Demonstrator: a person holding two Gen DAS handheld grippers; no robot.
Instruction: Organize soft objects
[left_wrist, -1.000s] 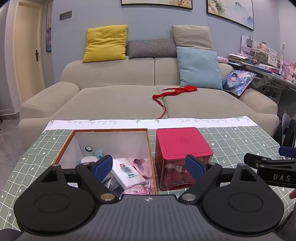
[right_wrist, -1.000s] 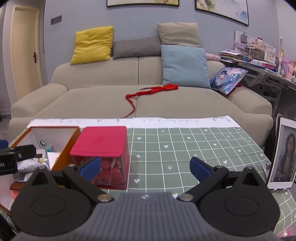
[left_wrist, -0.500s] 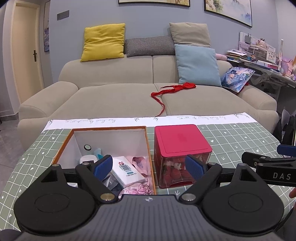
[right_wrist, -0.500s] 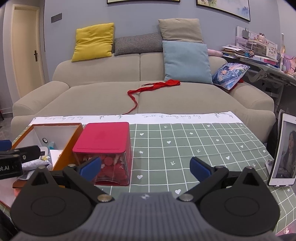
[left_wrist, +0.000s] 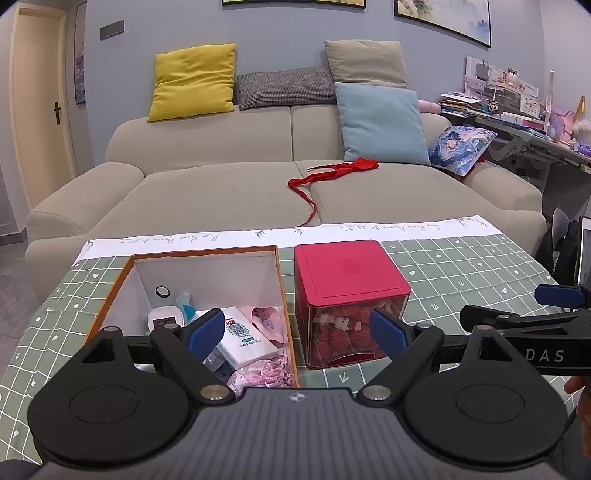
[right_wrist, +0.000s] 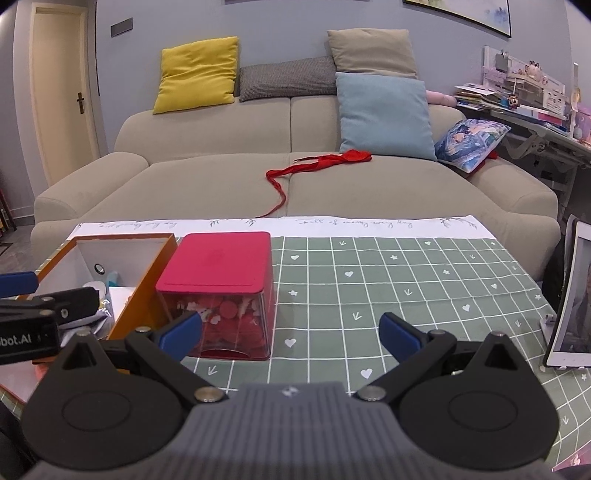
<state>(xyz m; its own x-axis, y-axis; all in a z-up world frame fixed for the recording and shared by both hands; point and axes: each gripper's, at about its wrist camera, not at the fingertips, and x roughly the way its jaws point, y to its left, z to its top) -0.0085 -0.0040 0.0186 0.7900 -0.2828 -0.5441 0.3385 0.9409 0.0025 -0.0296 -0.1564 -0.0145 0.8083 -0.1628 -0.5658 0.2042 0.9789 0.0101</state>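
An orange-rimmed open box (left_wrist: 122, 278) (right_wrist: 151, 295) on the checked tablecloth holds white packets and a crumpled pink soft item (left_wrist: 264, 374). Right beside it stands a red-lidded clear box (left_wrist: 349, 273) (right_wrist: 221, 262) with red and white contents. My left gripper (left_wrist: 295, 330) is open and empty, hovering just in front of both boxes. My right gripper (right_wrist: 290, 332) is open and empty over the cloth to the right of the red box. A red cloth strip (left_wrist: 325, 175) (right_wrist: 314, 166) lies on the beige sofa (left_wrist: 221, 192) behind the table.
Yellow, grey, tan and blue cushions (left_wrist: 380, 123) lean on the sofa back; a printed cushion (right_wrist: 469, 144) rests at its right arm. A tablet (right_wrist: 570, 299) stands at the table's right edge. A cluttered desk (right_wrist: 535, 110) is at far right, a door (left_wrist: 40, 110) at far left.
Both grippers have risen and drawn back slightly, so the table and boxes sit lower and farther in view. Both stay open and empty.
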